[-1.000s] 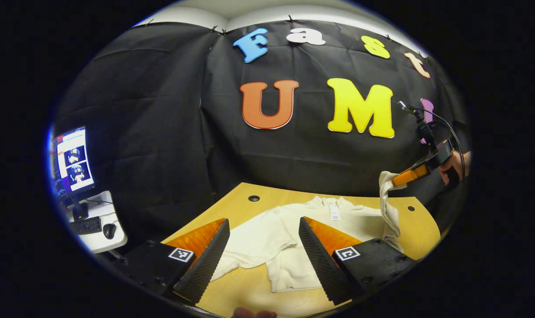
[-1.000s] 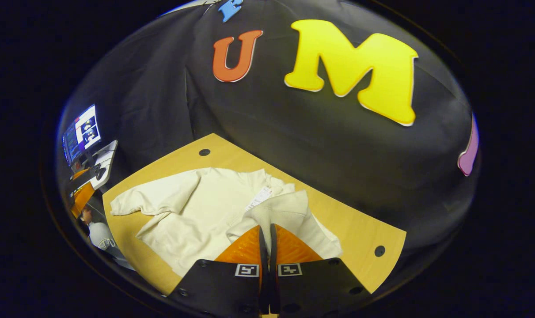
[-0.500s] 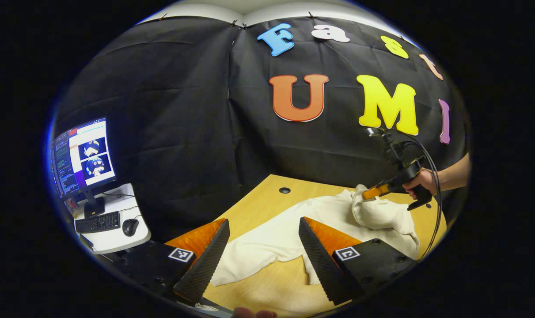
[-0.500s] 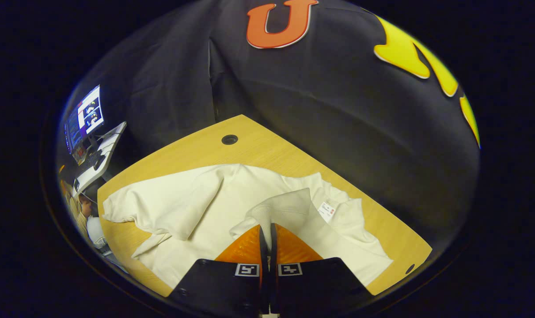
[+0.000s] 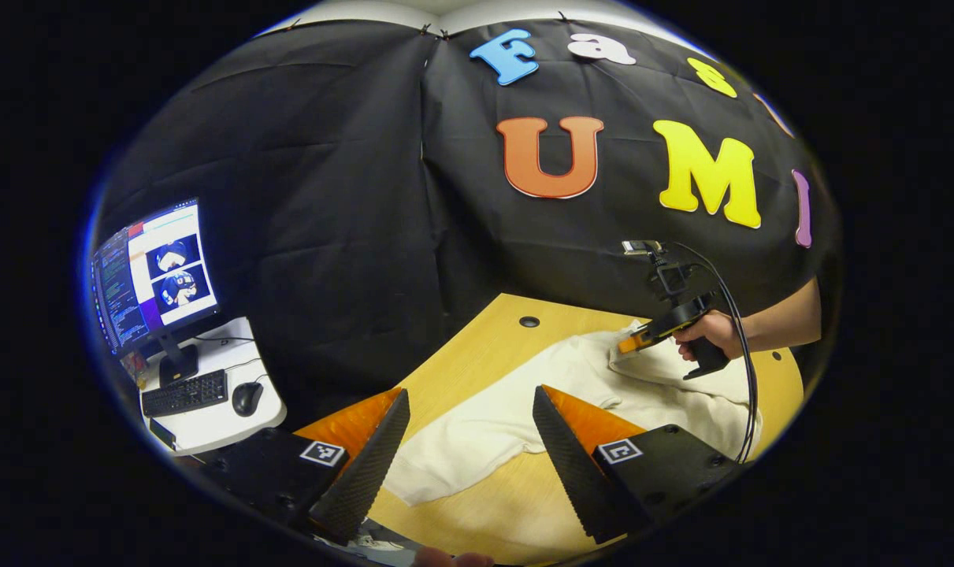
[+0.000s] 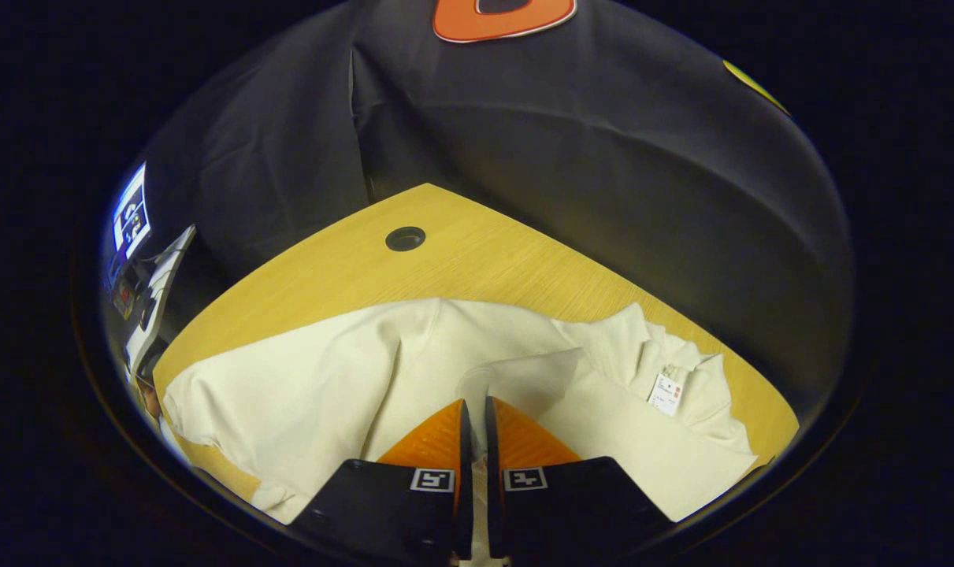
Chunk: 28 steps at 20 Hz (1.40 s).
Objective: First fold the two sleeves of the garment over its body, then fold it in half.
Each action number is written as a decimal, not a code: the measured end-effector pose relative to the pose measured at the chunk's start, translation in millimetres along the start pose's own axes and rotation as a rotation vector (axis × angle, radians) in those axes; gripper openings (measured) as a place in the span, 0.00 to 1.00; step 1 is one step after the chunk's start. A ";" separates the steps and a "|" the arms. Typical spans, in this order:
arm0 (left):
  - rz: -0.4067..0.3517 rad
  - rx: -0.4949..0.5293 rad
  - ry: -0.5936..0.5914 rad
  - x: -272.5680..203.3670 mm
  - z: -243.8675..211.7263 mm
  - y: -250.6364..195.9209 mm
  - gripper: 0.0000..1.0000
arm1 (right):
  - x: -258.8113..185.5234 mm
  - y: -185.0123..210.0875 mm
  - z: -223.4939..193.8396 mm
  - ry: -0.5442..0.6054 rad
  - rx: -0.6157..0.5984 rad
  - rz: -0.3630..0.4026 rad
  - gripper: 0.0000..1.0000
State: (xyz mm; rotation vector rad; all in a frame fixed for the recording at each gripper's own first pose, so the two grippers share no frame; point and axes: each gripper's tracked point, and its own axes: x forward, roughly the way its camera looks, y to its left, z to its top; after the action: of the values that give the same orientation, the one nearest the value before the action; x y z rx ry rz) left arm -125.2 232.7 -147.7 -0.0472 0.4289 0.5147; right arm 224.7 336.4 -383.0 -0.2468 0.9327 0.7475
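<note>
A cream short-sleeved garment (image 5: 508,409) lies spread on the yellow wooden table (image 5: 477,346). My right gripper (image 6: 475,402) is shut on one sleeve (image 6: 524,374), with cloth showing in the thin gap between its fingers. That sleeve lies folded over the garment's body (image 6: 327,386), beside the collar tag (image 6: 666,392). In the left gripper view a hand holds the right gripper (image 5: 642,340) low on the cloth at the far right. My left gripper (image 5: 470,392) hangs open above the near edge, over the other sleeve (image 5: 437,472), which lies spread flat.
A white side desk (image 5: 209,417) at the left carries a monitor (image 5: 154,272), a keyboard (image 5: 183,391) and a mouse (image 5: 246,398). The table has a round cable hole (image 5: 529,321) near its back edge. A black cable (image 5: 748,394) loops down from the right gripper.
The right gripper carried the sleeve from up in the air down and across onto the garment's body. My left gripper stayed open while its view swung left.
</note>
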 end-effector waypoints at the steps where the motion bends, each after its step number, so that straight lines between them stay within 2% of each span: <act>1: 0.001 -0.003 -0.002 0.9 0.1 2.6 1.00 | -0.8 7.8 6.9 -0.031 0.028 0.022 0.11; 2: -0.004 -0.009 -0.003 2.7 -0.3 4.0 1.00 | -1.8 11.2 15.5 -0.055 0.044 0.034 0.17; 4: -0.007 -0.013 0.004 6.0 -3.8 6.5 1.00 | -6.2 10.8 23.5 -0.076 0.031 0.031 0.37; 6: -0.012 -0.011 -0.001 8.0 -3.7 8.5 1.00 | -17.7 15.5 31.7 -0.103 0.032 0.044 0.44; 7: -0.014 -0.009 -0.005 9.0 -4.0 10.4 1.00 | -26.3 16.2 38.0 -0.123 0.047 0.052 0.52; 9: -0.020 -0.009 -0.013 10.8 -4.4 13.0 1.00 | -41.6 15.4 47.7 -0.159 0.061 0.050 0.62; 13: -0.021 0.012 -0.024 10.5 -14.2 21.1 1.00 | -87.6 22.9 61.1 -0.223 0.076 0.073 0.61; 16: -0.027 0.066 -0.018 6.8 -30.9 27.4 1.00 | -134.9 35.6 60.6 -0.277 0.064 0.103 0.61; 20: -0.038 0.129 0.017 2.2 -67.8 45.5 1.00 | -195.0 68.8 27.7 -0.249 0.089 0.214 0.63; 23: -0.050 0.157 0.052 4.7 -100.1 55.6 1.00 | -224.4 76.9 -3.6 -0.232 0.052 0.226 0.63; 25: -0.061 0.172 0.098 10.5 -127.4 65.6 1.00 | -248.4 84.9 -21.4 -0.217 0.074 0.250 0.62; 28: -0.093 0.194 0.161 26.3 -160.6 75.7 1.00 | -269.2 83.7 -49.8 -0.200 0.051 0.241 0.63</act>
State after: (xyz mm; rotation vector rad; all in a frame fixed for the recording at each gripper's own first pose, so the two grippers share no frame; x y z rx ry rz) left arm -203.4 286.8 -299.9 0.0790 0.6294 0.3775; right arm 36.7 244.9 -187.5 -0.0130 0.7974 0.9500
